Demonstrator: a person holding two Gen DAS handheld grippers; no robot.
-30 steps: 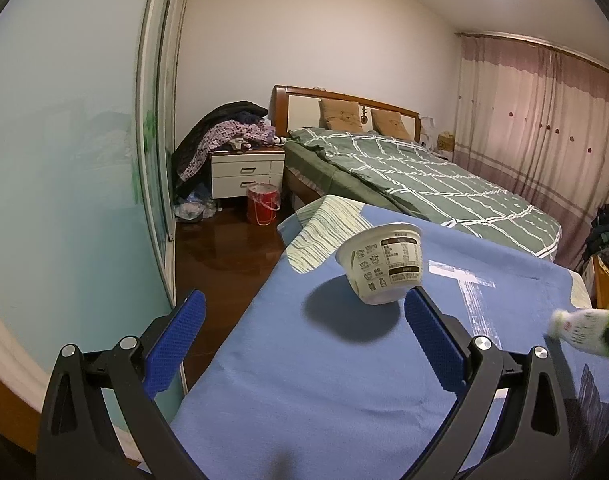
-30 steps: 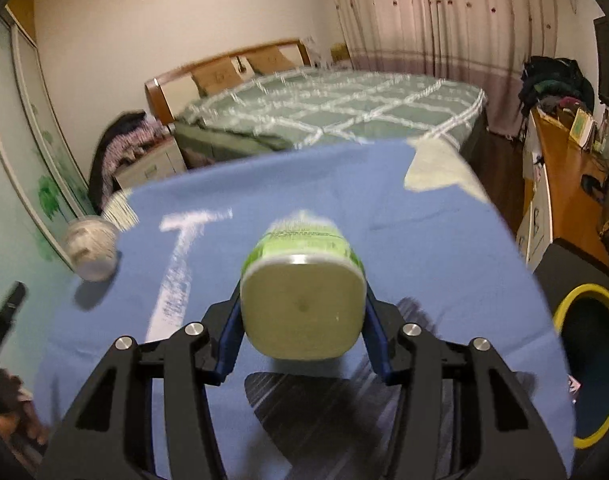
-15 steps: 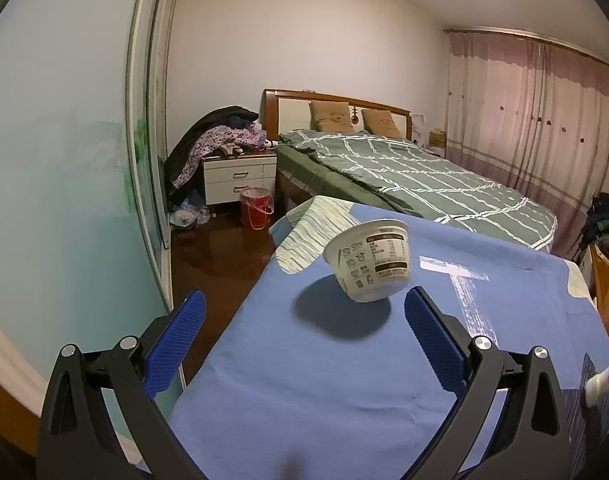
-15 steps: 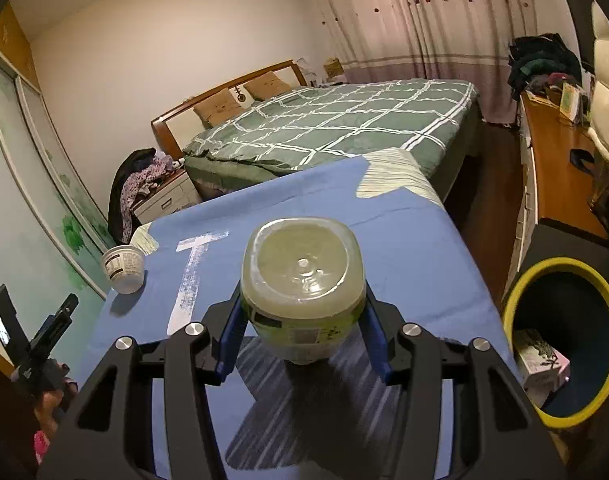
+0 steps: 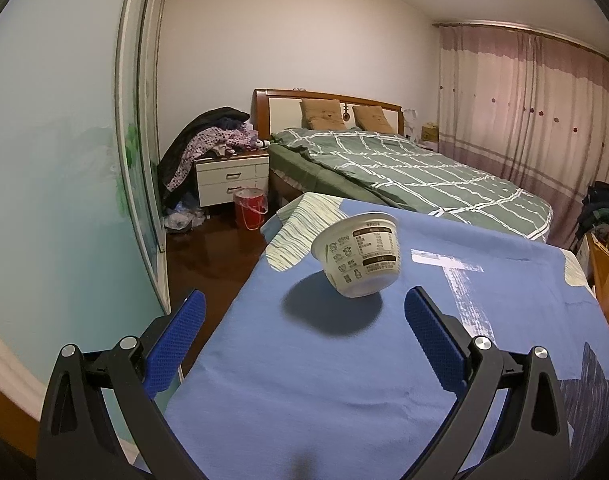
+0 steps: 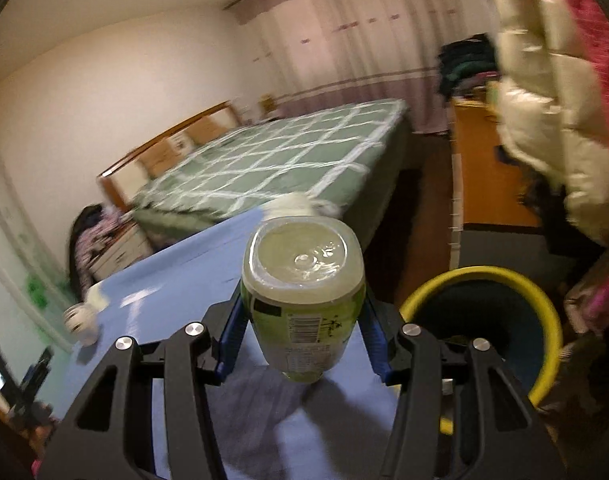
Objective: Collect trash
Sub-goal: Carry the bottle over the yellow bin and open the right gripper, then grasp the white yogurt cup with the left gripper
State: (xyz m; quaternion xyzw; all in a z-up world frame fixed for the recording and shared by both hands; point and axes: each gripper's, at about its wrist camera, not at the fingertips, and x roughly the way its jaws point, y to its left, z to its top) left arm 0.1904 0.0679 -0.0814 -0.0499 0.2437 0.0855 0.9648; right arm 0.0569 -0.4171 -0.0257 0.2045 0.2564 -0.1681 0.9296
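Observation:
A white printed paper cup [image 5: 358, 256] lies tipped on its side on the blue-covered table [image 5: 344, 380]. My left gripper [image 5: 304, 320] stands open just short of it, blue pads wide apart with nothing between them. In the right wrist view my right gripper [image 6: 302, 312] is shut on a pale green plastic bottle [image 6: 304, 300], held bottom-forward above the table's right end. The yellow-rimmed dark bin [image 6: 488, 320] sits on the floor just right of the bottle. The same cup [image 6: 78, 320] shows small and blurred at the table's far left.
A green checked bed [image 5: 404, 176] lies beyond the table, with a nightstand [image 5: 232, 178] piled with clothes and a red bucket [image 5: 250, 208] beside it. A wooden desk [image 6: 488, 176] and hanging coats [image 6: 552, 100] stand right of the bin. A mirrored wardrobe door [image 5: 140, 160] runs along the left.
My right gripper carried the bottle rightward off the middle of the table, rolling as it went; the yellow bin now sits close beside it. The bottle has left the left wrist view. The left gripper barely moved.

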